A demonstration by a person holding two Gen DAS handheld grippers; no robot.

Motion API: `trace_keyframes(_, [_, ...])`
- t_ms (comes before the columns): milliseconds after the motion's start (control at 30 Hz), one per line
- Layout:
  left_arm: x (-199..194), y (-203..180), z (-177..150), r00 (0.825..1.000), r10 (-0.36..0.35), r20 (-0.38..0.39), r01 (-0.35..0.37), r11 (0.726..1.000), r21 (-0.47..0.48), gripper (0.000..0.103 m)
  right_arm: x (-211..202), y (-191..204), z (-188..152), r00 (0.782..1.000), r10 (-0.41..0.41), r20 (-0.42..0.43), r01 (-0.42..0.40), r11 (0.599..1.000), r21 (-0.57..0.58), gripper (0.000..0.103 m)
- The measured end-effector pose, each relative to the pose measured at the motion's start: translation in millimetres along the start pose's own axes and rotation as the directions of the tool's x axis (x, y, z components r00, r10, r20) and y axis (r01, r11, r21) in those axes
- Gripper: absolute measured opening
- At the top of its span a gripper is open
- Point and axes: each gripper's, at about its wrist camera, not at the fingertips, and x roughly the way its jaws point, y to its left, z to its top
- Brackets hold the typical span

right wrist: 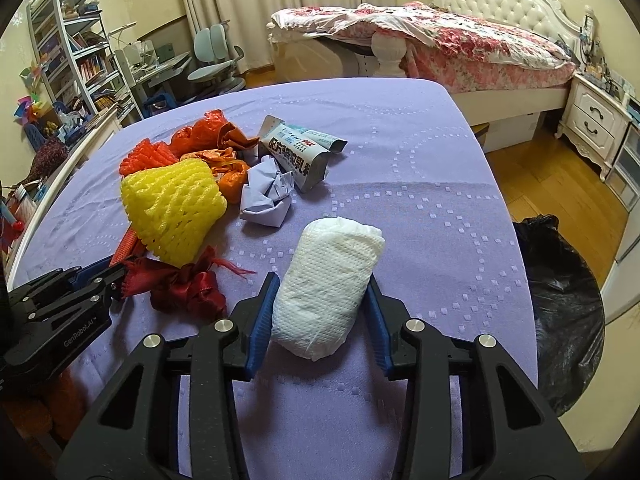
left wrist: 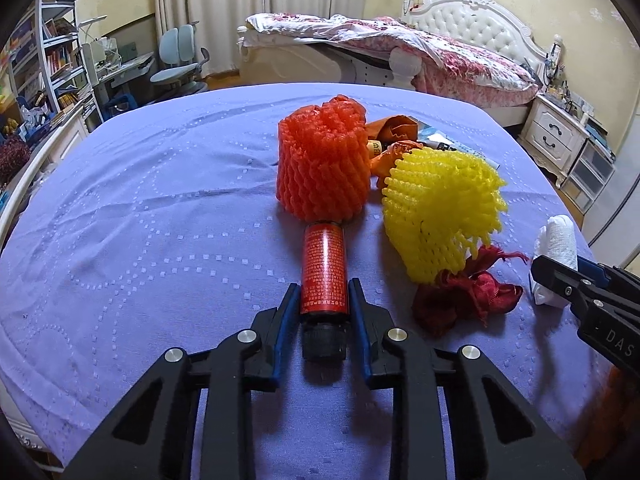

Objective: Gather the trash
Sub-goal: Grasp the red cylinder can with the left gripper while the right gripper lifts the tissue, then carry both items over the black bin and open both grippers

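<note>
Only the right wrist view shows the black bin bag (right wrist: 560, 320). The left tongs (left wrist: 324, 300) clamp the red cylindrical bottle (left wrist: 323, 270), its long axis pointing away; the right tongs (right wrist: 322, 300) press the white paper wad (right wrist: 328, 284).

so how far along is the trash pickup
Early. Nothing visibly binned yet: what shows of the black trash bag holds no trash. In hand: left gripper shut on the red bottle; right gripper around the white wad, pads at its sides. Left on the purple cloth: orange net, yellow net, red ribbon, crumpled paper, carton, orange wrappers.
</note>
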Motion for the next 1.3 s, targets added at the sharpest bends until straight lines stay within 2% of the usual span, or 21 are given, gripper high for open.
trace_keyframes(300, [-18.8, 0.6, -1.3, 0.999, -0.019, 0.046, 0.021, 0.999, -0.026, 0.027, -14.5, -8.1, -7.5, 1.0, -0.01, 0.023, 0.009, 1.0, 0.01, 0.04])
trace_keyframes(500, [-50.1, -16.8, 2.9, 0.992, -0.052, 0.118, 0.053, 0.999, -0.005, 0.027, -33.8, -22.8, -10.8, 0.998, -0.024, 0.055, 0.021, 0.999, 0.039, 0.04])
trace_keyframes(733, [-64.8, -64.4, 11.9, 0.978, -0.138, 0.159, 0.129, 0.989, 0.07, 0.027, -61.7, -55.3, -10.8, 0.99, -0.09, 0.108, 0.082, 0.994, 0.079, 0.04])
trace_keyframes(933, [-54.4, -115.9, 19.7, 0.966, -0.212, 0.15, 0.189, 0.97, 0.154, 0.027, -76.4, -101.2, -18.1, 0.982, -0.154, 0.11, 0.137, 0.979, 0.15, 0.041])
trace_keyframes(1133, [-35.9, -167.5, 25.8, 0.954, -0.279, 0.107, 0.25, 0.943, 0.221, 0.027, -81.0, -144.0, -23.9, 0.972, -0.205, 0.11, 0.179, 0.961, 0.209, 0.041])
trace_keyframes(1300, [-19.7, -205.0, 28.6, 0.949, -0.3, 0.092, 0.266, 0.925, 0.271, 0.027, -77.1, -173.3, -26.2, 0.97, -0.225, 0.097, 0.196, 0.951, 0.239, 0.041])
